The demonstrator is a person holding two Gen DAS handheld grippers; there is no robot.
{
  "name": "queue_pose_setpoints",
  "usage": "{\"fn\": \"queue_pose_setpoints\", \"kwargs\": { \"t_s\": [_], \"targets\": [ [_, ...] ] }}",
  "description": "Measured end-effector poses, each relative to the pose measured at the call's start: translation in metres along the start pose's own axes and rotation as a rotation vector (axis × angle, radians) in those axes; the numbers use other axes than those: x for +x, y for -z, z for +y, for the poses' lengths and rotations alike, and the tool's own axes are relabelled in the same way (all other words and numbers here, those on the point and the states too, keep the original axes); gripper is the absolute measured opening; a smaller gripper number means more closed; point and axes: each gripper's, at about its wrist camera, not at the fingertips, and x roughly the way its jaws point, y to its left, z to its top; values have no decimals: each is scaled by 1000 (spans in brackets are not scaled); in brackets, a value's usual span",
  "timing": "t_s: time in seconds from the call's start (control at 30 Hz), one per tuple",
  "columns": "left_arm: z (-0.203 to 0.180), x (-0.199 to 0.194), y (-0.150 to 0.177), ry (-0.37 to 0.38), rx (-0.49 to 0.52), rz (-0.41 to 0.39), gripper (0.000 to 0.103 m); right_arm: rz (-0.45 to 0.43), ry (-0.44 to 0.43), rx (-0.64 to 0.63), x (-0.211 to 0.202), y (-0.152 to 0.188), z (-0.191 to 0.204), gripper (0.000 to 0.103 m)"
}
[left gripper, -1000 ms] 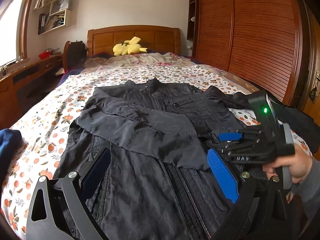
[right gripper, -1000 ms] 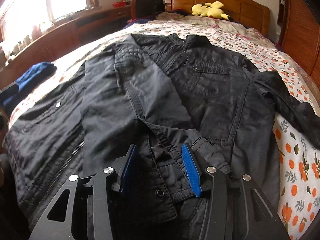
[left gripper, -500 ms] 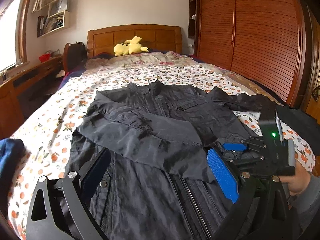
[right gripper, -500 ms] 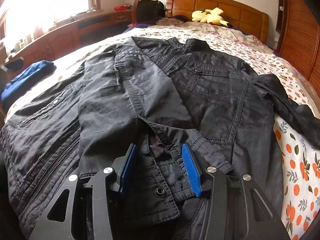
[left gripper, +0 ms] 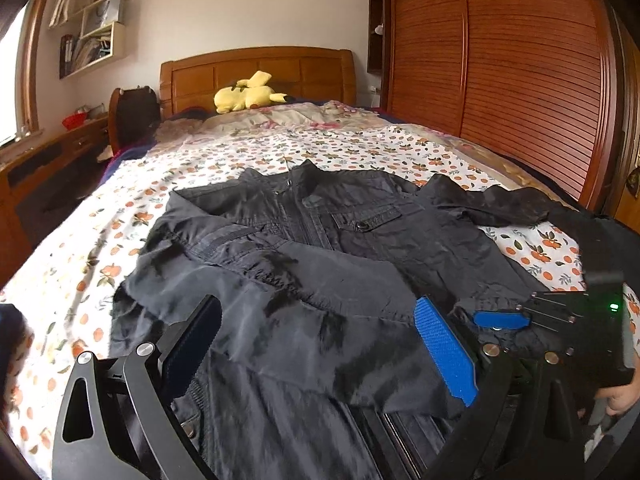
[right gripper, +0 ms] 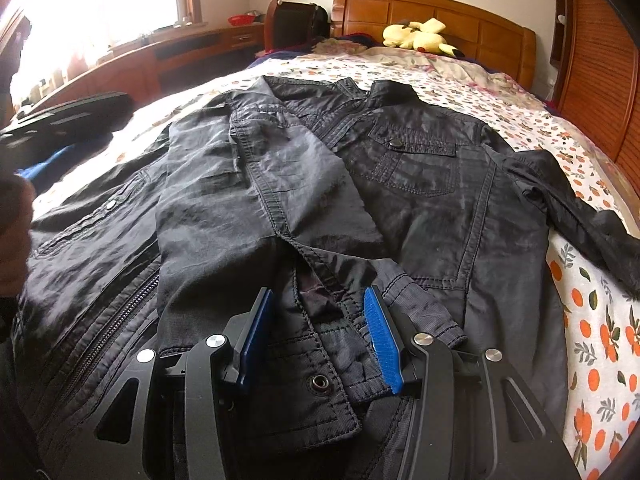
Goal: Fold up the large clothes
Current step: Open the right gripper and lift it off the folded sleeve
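Left wrist view: your left gripper (left gripper: 316, 350) hangs wide open over the black jacket (left gripper: 320, 248), gripping nothing. The jacket lies flat across the foot end of the bed (left gripper: 224, 152), 1 sleeve (left gripper: 256, 312) folded across its front.

Right wrist view: your right gripper (right gripper: 320, 336) stands half open, pads astride the sleeve cuff (right gripper: 320, 368); whether they pinch it, you cannot tell.
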Motion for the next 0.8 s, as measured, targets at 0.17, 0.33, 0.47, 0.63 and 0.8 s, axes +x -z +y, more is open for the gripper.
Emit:
{"fn": "queue_pose_setpoints", "kwargs": {
  "t_s": [0.17,0.33,0.47,0.63,0.8],
  "targets": [
    [2,23,7,19,0,17,98,-4,-3,3,0,0,0,45],
    [3,33,18,36,-9,22,98,-37,10,33,-17,-4,-8,46],
    [3,32,26,36,-6,4,98,-82,65,48,-45,-13,-26,51],
    [3,26,29,45,-15,-37,98,-125,161,56,-72,-32,-64,51],
    [5,19,31,48,-26,-62,98,-125,231,135,-72,-46,-125,51]
  ]
}}
